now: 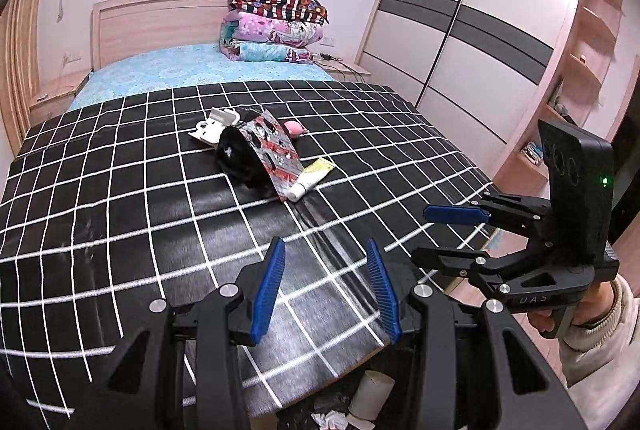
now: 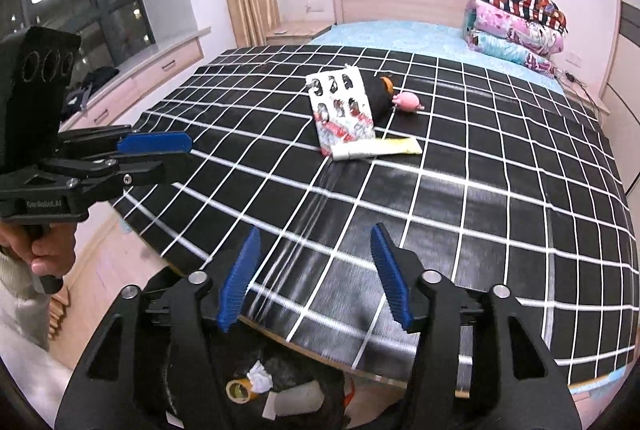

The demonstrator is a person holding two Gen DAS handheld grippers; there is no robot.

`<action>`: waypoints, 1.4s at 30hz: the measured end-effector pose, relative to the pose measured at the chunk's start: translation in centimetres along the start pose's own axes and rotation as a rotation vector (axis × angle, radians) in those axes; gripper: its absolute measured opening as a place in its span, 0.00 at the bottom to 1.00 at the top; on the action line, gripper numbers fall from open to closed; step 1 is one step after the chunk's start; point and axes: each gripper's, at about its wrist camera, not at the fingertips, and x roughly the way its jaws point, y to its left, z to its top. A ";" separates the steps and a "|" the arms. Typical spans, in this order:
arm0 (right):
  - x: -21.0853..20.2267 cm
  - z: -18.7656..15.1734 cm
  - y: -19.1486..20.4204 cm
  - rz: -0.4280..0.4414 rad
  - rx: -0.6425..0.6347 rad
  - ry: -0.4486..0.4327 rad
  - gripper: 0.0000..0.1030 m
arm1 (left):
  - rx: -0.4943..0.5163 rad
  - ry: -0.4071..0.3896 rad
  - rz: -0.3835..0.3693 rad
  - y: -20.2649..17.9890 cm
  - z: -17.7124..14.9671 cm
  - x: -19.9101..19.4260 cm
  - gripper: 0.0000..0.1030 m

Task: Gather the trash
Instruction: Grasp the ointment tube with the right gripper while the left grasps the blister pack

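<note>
The left gripper (image 1: 326,286) stands with its jaws wide apart and nothing between them; its blue ribbed pads (image 1: 269,286) hang above the near edge of the bed (image 1: 120,230). The right gripper (image 2: 316,280) is the same: jaws spread wide, blue pads (image 2: 390,278) bare, poised over that near edge. Each shows in the other's view, held by a hand at the side, and there too the fingers stand parted with nothing in them.

Below the jaws, off the near edge of the bed, sits a dark trash bag (image 2: 288,362) on the floor. In it lie a crumpled white tissue (image 2: 260,376), a roll of tape (image 2: 241,392) and a white paper tube (image 2: 298,396).

The bed is covered by a black sheet with a white grid (image 1: 100,157). Near its middle, well apart from both grippers, lies a small heap: a printed red-and-grey wrapper (image 1: 272,151) leaning on a black cap (image 1: 240,157), a white and yellow tube (image 1: 312,177) touching the wrapper's near end, a pink plush toy (image 1: 294,129) just behind, and a white card pack (image 1: 214,127) on the far left side of the cap.

Toward the head end the turquoise mattress cover (image 1: 160,67) is bare, and folded quilts (image 1: 276,27) are stacked in the far right corner against the headboard (image 1: 160,21). A wardrobe (image 1: 460,29) stands to the right of the bed.
</note>
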 end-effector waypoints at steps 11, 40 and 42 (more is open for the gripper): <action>4.4 3.4 -3.0 -0.003 0.084 0.031 0.61 | -0.037 -0.012 0.028 3.0 3.7 3.2 0.40; 11.2 5.5 -4.0 -0.105 0.183 0.052 0.67 | -0.166 0.060 0.027 7.0 7.2 11.2 0.27; 11.3 5.5 -4.1 -0.109 0.178 0.047 0.62 | -0.182 0.068 0.015 7.2 7.2 11.6 0.15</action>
